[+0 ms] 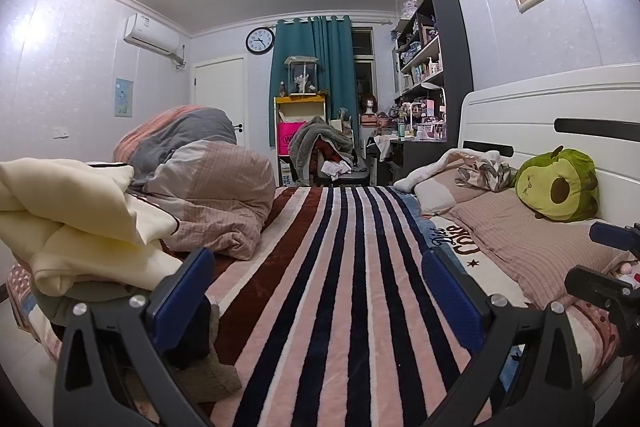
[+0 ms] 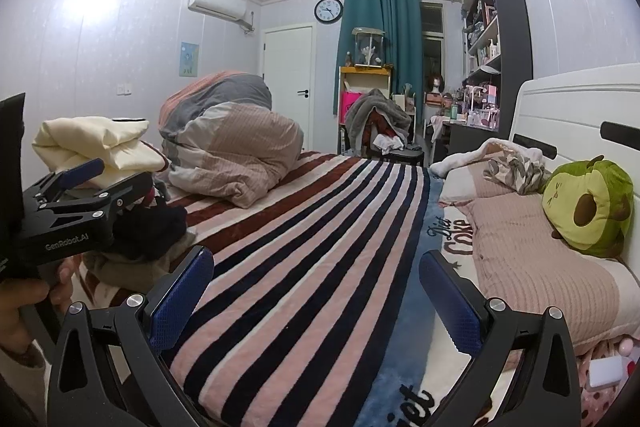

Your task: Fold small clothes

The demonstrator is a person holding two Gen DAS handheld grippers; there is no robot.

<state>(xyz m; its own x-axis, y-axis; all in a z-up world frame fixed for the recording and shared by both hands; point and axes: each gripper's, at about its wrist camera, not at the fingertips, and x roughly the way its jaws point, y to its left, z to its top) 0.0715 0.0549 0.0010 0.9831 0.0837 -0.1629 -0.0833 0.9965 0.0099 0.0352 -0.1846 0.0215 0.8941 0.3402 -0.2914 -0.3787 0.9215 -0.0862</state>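
Clothes (image 1: pixel 80 223) lay heaped at the left edge of the bed (image 1: pixel 340 287): cream, soft-looking pieces on top, loosely folded, with dark and olive pieces (image 2: pixel 156 223) crumpled under them. The heap sat just beside a bundled duvet (image 1: pixel 216 195) of pink ribbed and grey cloth.

The left claw (image 1: pixel 320 299) hung above the bed with its 2 blue textured pads (image 1: pixel 182 299) spread wide and nothing between them. In the right wrist view it (image 2: pixel 92 183) was near the heap, at the cream pieces' lower edge, though contact could not be told; a hand (image 2: pixel 24 307) held its black grip.

The right claw (image 2: pixel 316 299) was likewise wide open and empty, pointed along the bed's middle.

The bed was covered by a plush blanket (image 2: pixel 304 247) in long pink, navy and maroon stripes, bare between the 2 claws. Along its right side lay a pink ribbed pillow (image 2: pixel 532 259), a round green avocado plush (image 2: pixel 588 207) against the white headboard (image 1: pixel 560 107), and a crumpled patterned cloth (image 1: pixel 484 171) beyond.

A dark shelf unit (image 1: pixel 440 47) at the far wall was crowded with small bottles and boxes, too small to tell apart. A chair (image 1: pixel 324 155) by the teal curtain (image 1: pixel 316 67) carried a pile of grey and red garments.
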